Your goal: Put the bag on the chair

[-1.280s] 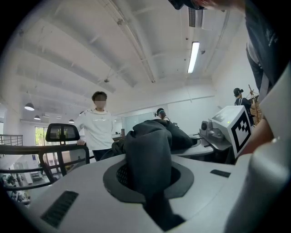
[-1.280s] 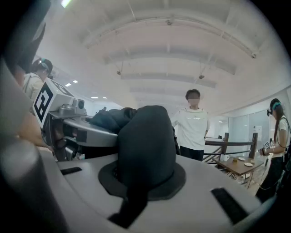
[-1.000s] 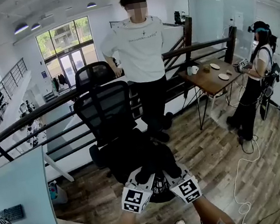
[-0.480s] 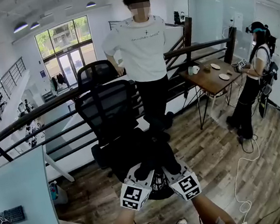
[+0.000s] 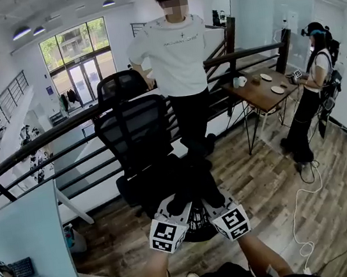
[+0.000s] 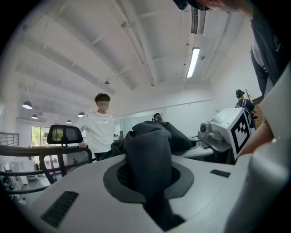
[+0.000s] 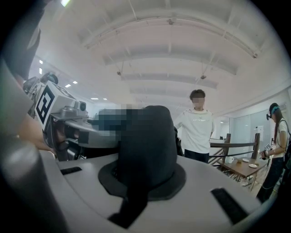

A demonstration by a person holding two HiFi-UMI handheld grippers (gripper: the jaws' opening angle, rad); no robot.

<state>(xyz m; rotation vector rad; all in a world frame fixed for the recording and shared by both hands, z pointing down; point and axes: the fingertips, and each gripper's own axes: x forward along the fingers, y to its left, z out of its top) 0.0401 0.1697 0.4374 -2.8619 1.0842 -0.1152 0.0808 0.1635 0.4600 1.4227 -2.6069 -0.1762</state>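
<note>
Black fabric bag (image 5: 190,187) above the chair (image 5: 135,130) seat front | left gripper (image 5: 178,210), right gripper (image 5: 212,205) both pinch its cloth | past second: carried nearer the chair | remaining, I judge: lower, release

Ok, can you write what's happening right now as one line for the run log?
left gripper: shut on bag | right gripper: shut on bag | bag: held at the chair | step: not let go yet
</note>
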